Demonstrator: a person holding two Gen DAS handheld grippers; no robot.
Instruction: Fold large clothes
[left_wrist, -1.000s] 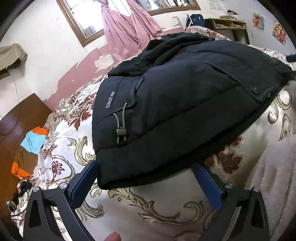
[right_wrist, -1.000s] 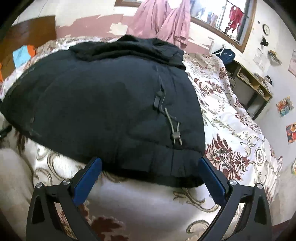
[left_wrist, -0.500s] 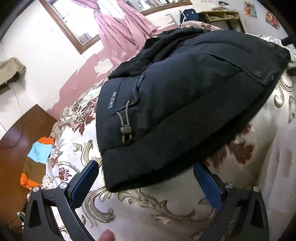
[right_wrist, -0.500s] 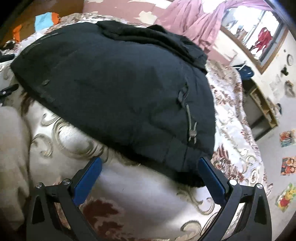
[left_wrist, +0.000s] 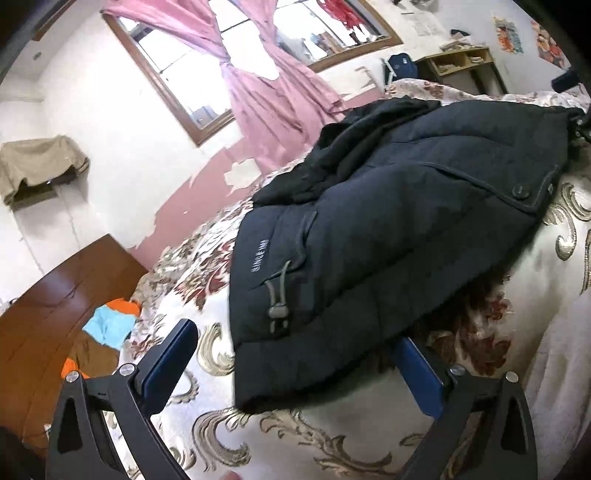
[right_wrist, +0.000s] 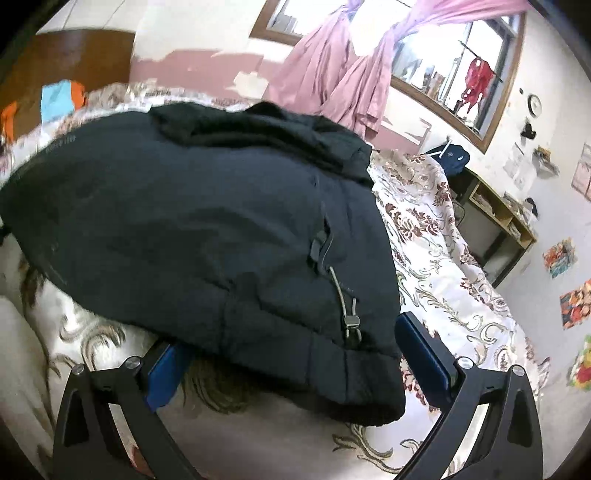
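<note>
A large black padded jacket (left_wrist: 388, 229) lies folded on a floral bedspread (left_wrist: 258, 435), hem toward me. It also shows in the right wrist view (right_wrist: 207, 236). My left gripper (left_wrist: 295, 350) is open; the jacket's left hem corner lies between its blue fingers, with the right finger's tip under the hem. My right gripper (right_wrist: 288, 350) is open around the jacket's right hem corner, which hangs over the gap and hides the left fingertip. A grey drawcord toggle (left_wrist: 277, 312) sits on the left hem, another (right_wrist: 351, 321) on the right.
The bed's wooden headboard (left_wrist: 55, 314) is at left with orange and blue cloths (left_wrist: 110, 325) on it. Pink curtains (left_wrist: 273, 85) hang at the window behind. A shelf unit (right_wrist: 495, 221) stands beside the bed at right. A white fuzzy blanket (left_wrist: 561, 362) lies near me.
Both grippers have tilted and shifted along the hem, staying open. The jacket's hem corners now lie further in between the fingers. The jacket itself has not visibly moved.
</note>
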